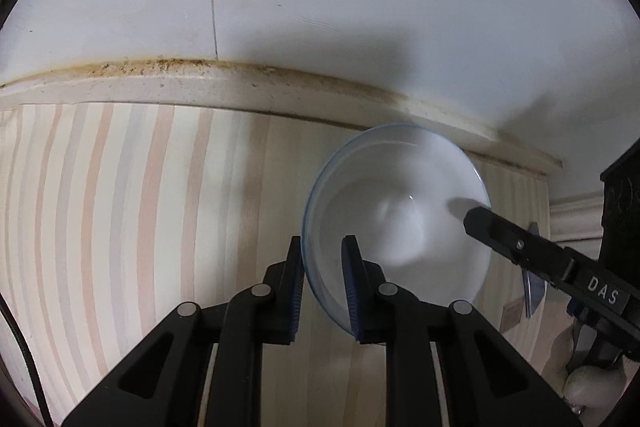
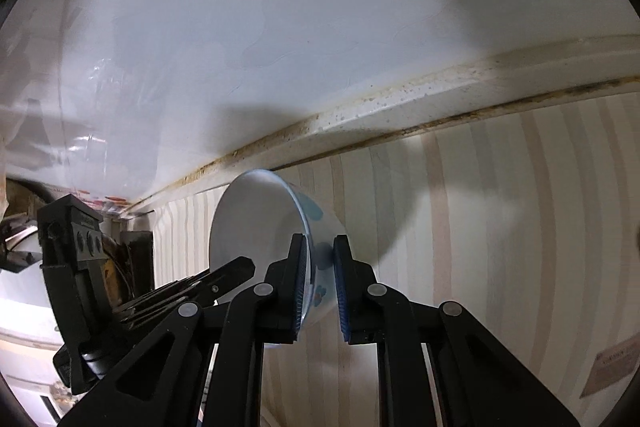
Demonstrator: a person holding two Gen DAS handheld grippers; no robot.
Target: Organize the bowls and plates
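Pale painted wall (image 1: 360, 7) behind, stained cream ledge (image 1: 200, 87) at its foot, striped beige-and-pink surface (image 1: 120, 207) below.

White bowl (image 1: 400, 211) with thin blue rim line, held clear of the striped surface, tilted, hollow facing the left wrist camera. Same bowl (image 2: 256, 223) in the right wrist view: blue flower print on the outer wall, opening turned left.

Left gripper (image 1: 322, 291) clamped on the near-left rim of the bowl: one blue-padded finger outside the wall, the other inside. Jaws narrow, rim pinched between.

Right gripper (image 2: 320, 287) clamped likewise on the bowl wall: left pad inside, right pad against the flowered outside. Jaws closed down on the rim. Seen from the left camera as a black finger tip (image 1: 480, 223) lying over the right rim of the bowl, "DAS" lettering on its arm.

Both grippers on one bowl, at opposite sides.

Left gripper body visible from the right camera at lower left. Dark, cluttered shapes at that far left edge, too blurred to identify.
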